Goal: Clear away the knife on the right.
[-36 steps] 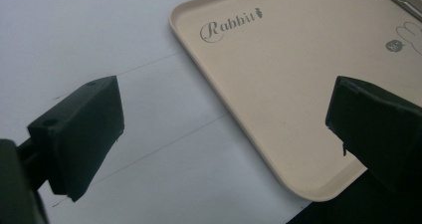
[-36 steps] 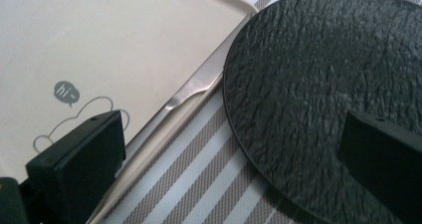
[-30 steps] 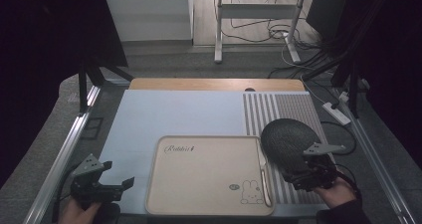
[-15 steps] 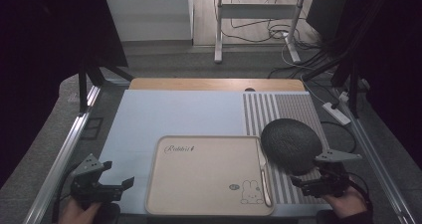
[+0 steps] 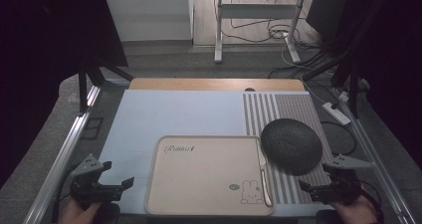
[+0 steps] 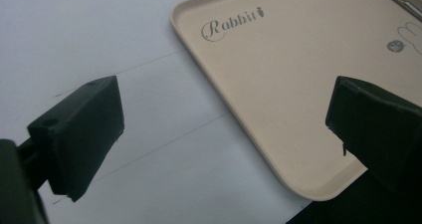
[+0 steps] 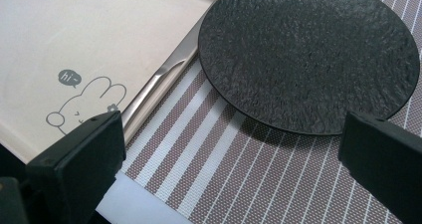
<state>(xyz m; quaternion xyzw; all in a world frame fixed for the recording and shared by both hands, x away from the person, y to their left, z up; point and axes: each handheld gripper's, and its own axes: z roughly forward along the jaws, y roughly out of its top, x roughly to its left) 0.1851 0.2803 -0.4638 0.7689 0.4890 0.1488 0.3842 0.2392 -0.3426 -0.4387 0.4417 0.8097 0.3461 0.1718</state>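
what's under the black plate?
The black plate rests on the striped placemat, its left edge by the beige tray and a metal utensil. Whatever lies beneath its middle is covered.

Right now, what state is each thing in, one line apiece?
Black plate: flat on the striped mat, empty, untouched.
Beige tray: flat on the table, empty.
Metal utensil: lying along the tray's right rim.
Left gripper: open, empty.
Right gripper: open, empty, short of the plate.

Tray (image 6: pixel 278 94) far corner cut by frame edge; plate (image 7: pixel 308 55) top cropped; knife (image 7: pixel 159 82) blade end hidden under plate.
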